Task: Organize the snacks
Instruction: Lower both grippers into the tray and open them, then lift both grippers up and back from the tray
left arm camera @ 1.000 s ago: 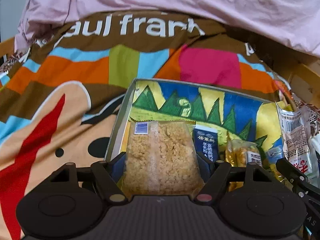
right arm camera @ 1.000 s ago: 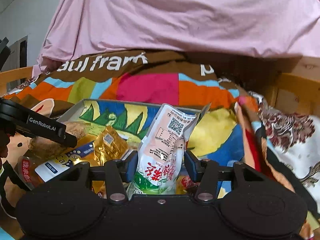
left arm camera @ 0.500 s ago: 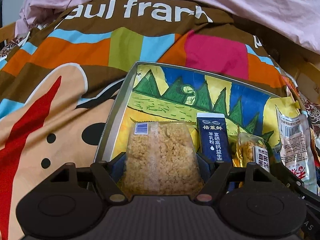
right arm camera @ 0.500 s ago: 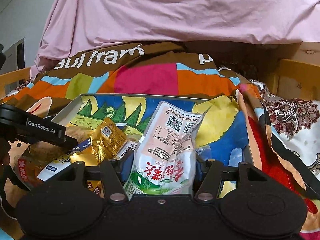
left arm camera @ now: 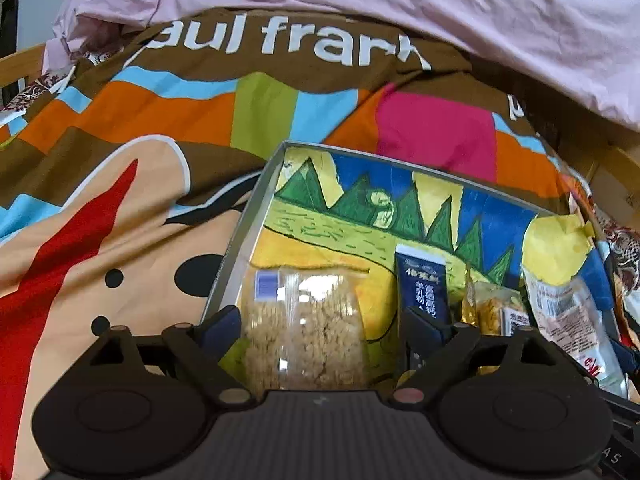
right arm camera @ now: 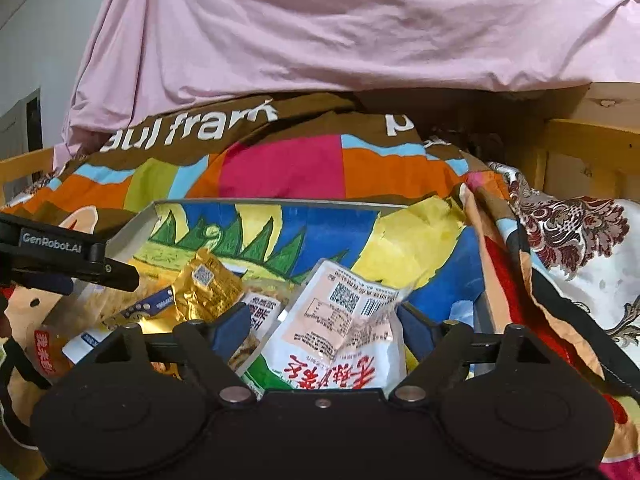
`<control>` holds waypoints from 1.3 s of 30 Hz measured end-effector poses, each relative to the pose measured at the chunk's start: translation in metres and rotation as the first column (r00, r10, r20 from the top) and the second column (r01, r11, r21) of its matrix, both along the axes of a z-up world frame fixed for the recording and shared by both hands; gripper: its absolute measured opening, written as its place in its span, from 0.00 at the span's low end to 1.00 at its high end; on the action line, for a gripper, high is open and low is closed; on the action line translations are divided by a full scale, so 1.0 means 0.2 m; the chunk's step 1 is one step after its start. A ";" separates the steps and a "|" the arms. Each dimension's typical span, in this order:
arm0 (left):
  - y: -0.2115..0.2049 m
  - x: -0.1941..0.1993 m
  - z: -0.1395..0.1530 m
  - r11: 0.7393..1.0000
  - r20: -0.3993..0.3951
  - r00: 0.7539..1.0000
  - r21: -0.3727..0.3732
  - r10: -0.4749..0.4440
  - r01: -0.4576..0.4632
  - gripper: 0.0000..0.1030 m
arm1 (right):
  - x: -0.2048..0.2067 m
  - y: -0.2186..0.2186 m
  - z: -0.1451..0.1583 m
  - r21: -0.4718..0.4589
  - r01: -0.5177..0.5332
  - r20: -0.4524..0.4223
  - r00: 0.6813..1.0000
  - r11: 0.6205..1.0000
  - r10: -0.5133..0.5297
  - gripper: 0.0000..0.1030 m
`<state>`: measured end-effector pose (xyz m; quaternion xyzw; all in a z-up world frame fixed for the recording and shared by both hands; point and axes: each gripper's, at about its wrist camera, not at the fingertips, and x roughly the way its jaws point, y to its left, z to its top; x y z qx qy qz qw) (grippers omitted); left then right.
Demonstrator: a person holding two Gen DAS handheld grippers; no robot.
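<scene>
A shallow box [left arm camera: 256,196] lined with a painted dinosaur picture lies on the bed; it also shows in the right wrist view [right arm camera: 132,226]. My left gripper [left arm camera: 320,332] is open around a clear pack of puffed rice snack [left arm camera: 304,328], which lies in the box's near left part with gaps beside both fingers. A dark blue milk-powder stick [left arm camera: 422,292] and a gold packet [left arm camera: 488,304] lie to its right. My right gripper [right arm camera: 324,324] is open around a white packet with red characters [right arm camera: 344,332], which rests in the box. The gold packet [right arm camera: 208,284] lies left of it.
The box sits on a colourful "paul frank" quilt [left arm camera: 160,128]. A pink sheet [right arm camera: 320,32] is heaped behind. A wooden bed frame [right arm camera: 580,152] stands at the right, with a floral cloth [right arm camera: 576,232] beside the box. The left gripper's arm [right arm camera: 68,252] crosses the right view's left edge.
Both grippers have opened: the rice snack pack and the white packet were let go and now lie in the box. Both grippers have drawn slightly back and up.
</scene>
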<state>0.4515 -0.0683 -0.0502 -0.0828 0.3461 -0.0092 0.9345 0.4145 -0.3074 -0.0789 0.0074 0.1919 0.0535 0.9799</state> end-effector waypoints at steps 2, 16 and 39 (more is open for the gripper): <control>0.00 -0.02 0.02 1.000 0.019 1.000 -0.005 0.000 0.000 0.93 | -0.01 -0.01 0.02 0.012 0.004 0.016 1.000 1.000 -0.004 0.83; 0.02 -0.18 0.14 0.999 0.130 0.991 -0.052 0.022 -0.015 0.99 | -0.18 -0.03 0.26 0.072 0.012 0.129 0.991 0.997 -0.021 0.95; 0.13 -0.78 0.35 0.990 0.191 0.978 -0.132 0.080 -0.055 1.00 | -0.71 0.05 0.63 0.075 -0.022 0.172 0.985 0.997 0.009 0.99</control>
